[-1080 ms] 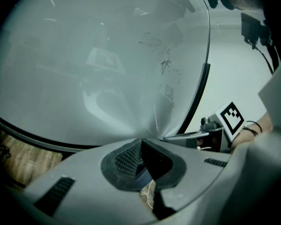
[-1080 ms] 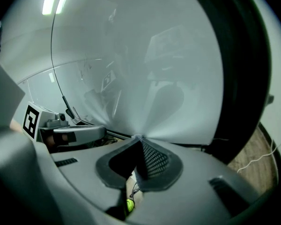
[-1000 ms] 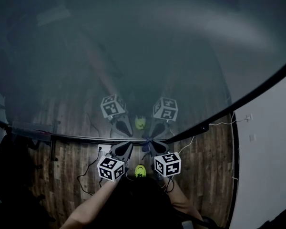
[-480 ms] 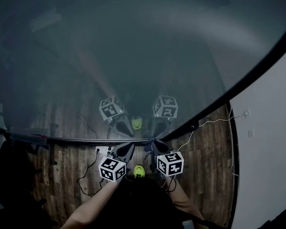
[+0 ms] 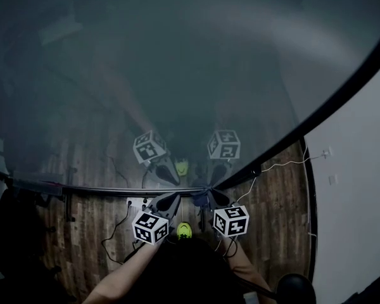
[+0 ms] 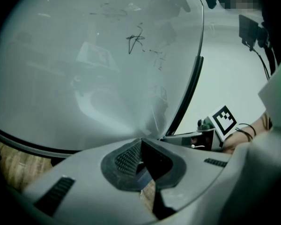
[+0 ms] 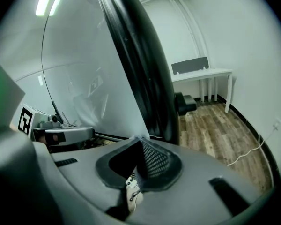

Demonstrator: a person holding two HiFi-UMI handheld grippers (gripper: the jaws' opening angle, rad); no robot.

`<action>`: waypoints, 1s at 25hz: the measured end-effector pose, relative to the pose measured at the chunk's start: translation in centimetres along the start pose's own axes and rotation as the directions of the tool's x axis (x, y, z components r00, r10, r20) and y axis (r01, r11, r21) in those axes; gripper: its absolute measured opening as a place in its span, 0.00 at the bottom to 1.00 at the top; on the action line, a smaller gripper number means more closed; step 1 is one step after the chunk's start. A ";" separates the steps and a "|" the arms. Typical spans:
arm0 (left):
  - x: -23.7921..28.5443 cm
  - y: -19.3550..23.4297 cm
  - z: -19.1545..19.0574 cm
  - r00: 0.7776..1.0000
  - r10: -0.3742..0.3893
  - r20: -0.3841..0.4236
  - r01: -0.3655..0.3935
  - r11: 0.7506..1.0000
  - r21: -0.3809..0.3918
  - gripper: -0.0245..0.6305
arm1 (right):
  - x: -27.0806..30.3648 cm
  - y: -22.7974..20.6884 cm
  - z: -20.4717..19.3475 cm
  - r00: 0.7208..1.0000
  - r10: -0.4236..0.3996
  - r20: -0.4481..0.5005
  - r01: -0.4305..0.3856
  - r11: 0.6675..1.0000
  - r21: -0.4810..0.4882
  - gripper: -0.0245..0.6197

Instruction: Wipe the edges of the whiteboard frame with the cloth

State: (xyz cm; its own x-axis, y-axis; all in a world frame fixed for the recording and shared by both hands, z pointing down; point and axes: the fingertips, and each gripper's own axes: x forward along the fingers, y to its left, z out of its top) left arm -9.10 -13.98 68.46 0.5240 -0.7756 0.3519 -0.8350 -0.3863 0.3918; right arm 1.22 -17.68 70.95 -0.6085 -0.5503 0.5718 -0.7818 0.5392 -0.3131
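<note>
Progress is hard to judge: no wiped stretch can be told apart on the dark frame (image 5: 101, 187) of the whiteboard (image 5: 177, 75), so probably both edges, running off toward 9 and 2 o'clock, are left. Both tools sit at the board's 6 o'clock corner. The left gripper (image 6: 139, 142) is closed, pinching a sliver of bluish cloth (image 5: 197, 197). The right gripper (image 7: 139, 141) has its tips meeting, with nothing clearly between them.
</note>
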 end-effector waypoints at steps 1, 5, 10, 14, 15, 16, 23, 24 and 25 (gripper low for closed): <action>0.1 -0.1 0.0 1.000 0.000 0.000 0.000 1.000 -0.002 0.04 | -0.1 -0.2 0.0 1.000 -0.005 0.002 0.005 1.000 0.001 0.07; 0.5 -0.5 0.2 1.000 -0.005 -0.003 0.005 1.000 -0.003 0.04 | -0.7 -1.3 0.1 0.998 -0.055 0.023 0.054 0.998 0.041 0.07; 0.5 -0.6 0.0 1.000 -0.022 -0.006 0.022 1.000 -0.008 0.04 | -1.2 -1.7 0.4 0.994 -0.073 0.087 0.056 0.983 0.176 0.07; 0.2 -1.3 -0.3 0.999 -0.043 -0.008 0.043 0.999 -0.006 0.04 | -2.7 -1.3 1.6 0.981 -0.079 0.178 0.027 0.961 0.275 0.07; 0.1 -1.5 -0.3 0.999 -0.050 -0.008 0.050 0.999 -0.005 0.04 | -3.0 -1.1 2.0 0.977 -0.082 0.198 0.019 0.954 0.298 0.07; 0.1 -1.6 -0.3 0.998 -0.056 -0.008 0.056 0.998 -0.004 0.04 | -3.3 -1.0 2.3 0.973 -0.087 0.214 0.015 0.948 0.317 0.07; 0.0 -2.3 0.7 0.996 -0.094 0.013 0.093 0.996 0.006 0.04 | -4.8 0.1 4.7 0.952 -0.115 0.285 0.014 0.942 0.335 0.07; 0.0 -2.5 0.9 0.995 -0.101 0.014 0.101 0.995 0.013 0.04 | -5.0 0.2 5.0 0.951 -0.113 0.289 0.012 0.944 0.329 0.07; -0.1 -2.7 1.2 0.994 -0.110 0.015 0.109 0.994 0.021 0.04 | -5.1 0.4 5.3 0.950 -0.114 0.291 0.016 0.948 0.319 0.07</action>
State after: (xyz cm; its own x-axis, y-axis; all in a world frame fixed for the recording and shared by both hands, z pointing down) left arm -7.04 -13.47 66.34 0.6098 -0.7361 0.2938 -0.7759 -0.4791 0.4104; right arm 3.34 -18.02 63.92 -0.5281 -0.7698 0.3584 -0.7942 0.2985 -0.5292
